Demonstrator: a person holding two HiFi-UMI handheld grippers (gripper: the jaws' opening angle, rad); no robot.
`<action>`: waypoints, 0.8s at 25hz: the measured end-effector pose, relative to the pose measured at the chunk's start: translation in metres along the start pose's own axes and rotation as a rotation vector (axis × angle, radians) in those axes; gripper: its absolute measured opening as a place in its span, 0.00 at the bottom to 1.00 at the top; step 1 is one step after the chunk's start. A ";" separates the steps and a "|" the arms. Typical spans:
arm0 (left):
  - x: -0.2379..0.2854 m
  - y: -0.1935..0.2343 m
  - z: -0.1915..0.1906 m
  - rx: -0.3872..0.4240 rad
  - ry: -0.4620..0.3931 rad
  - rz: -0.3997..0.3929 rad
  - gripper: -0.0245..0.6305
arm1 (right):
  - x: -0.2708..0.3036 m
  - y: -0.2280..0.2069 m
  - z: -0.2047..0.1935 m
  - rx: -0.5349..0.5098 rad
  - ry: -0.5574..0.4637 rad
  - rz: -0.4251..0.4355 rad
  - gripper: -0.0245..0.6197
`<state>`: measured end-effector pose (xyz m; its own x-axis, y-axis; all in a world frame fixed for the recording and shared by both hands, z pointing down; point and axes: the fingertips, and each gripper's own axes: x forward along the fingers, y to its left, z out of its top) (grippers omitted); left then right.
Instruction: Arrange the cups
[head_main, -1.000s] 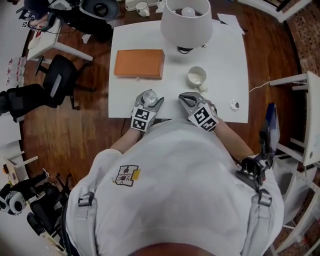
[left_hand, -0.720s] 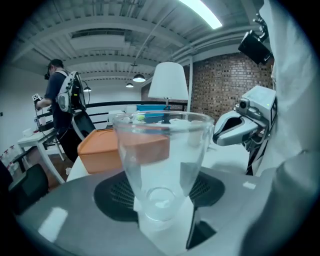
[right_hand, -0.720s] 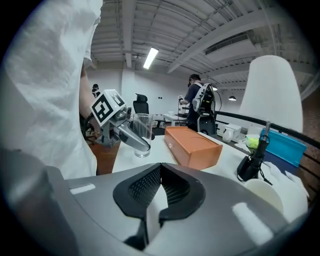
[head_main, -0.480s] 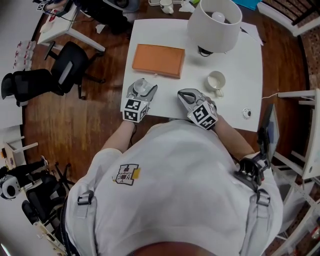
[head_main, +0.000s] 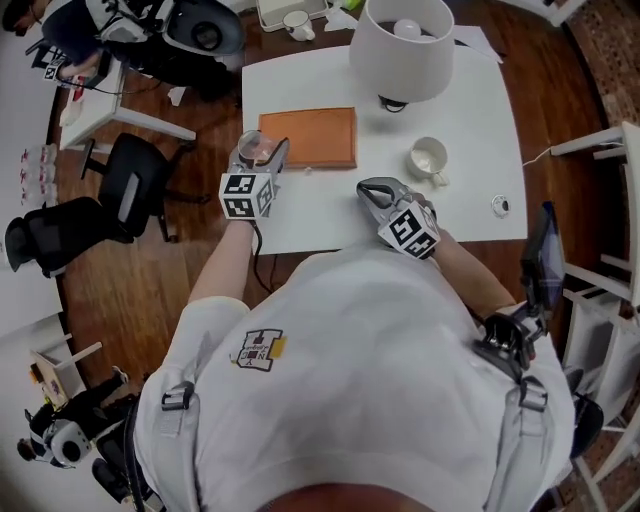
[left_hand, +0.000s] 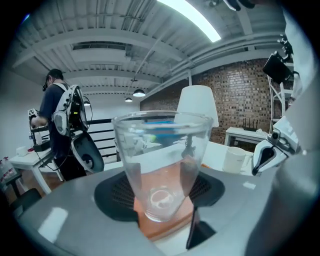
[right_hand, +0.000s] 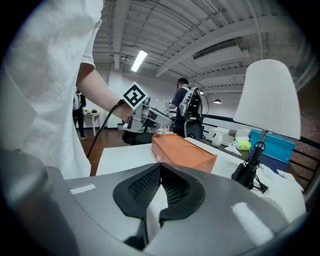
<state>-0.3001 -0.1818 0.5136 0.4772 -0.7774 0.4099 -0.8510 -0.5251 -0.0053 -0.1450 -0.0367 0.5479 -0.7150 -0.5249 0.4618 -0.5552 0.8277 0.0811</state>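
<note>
My left gripper (head_main: 262, 152) is shut on a clear drinking glass (head_main: 255, 148) and holds it upright in the air at the left end of the orange tray (head_main: 312, 137). In the left gripper view the glass (left_hand: 162, 165) stands between the dark pads (left_hand: 116, 196), with the tray below it. A white cup (head_main: 428, 159) stands on the white table (head_main: 330, 212) right of the tray. My right gripper (head_main: 375, 192) hangs near the table's front edge, shut with nothing in it; its pads (right_hand: 142, 187) meet in the right gripper view.
A white lamp (head_main: 405, 45) stands at the back of the table, close behind the tray and cup. A small round object (head_main: 501, 206) lies at the right edge. Office chairs (head_main: 125, 170) stand on the wooden floor to the left. A person (left_hand: 57, 125) works at a far desk.
My left gripper has carried the glass up and away from the table's front edge, leftward to the tray's left end. The right gripper has stayed shut near the front edge.
</note>
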 end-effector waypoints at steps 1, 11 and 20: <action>0.008 0.002 0.005 0.009 0.000 -0.013 0.45 | -0.002 -0.003 0.000 0.009 0.000 -0.022 0.04; 0.066 0.010 0.005 0.032 0.065 -0.084 0.45 | -0.019 -0.020 -0.009 0.087 0.026 -0.144 0.04; 0.080 0.012 -0.014 0.025 0.105 -0.094 0.45 | -0.018 -0.024 -0.018 0.126 0.036 -0.157 0.04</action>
<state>-0.2751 -0.2460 0.5589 0.5279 -0.6843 0.5031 -0.7972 -0.6035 0.0155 -0.1111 -0.0437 0.5535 -0.6014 -0.6363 0.4832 -0.7090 0.7038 0.0443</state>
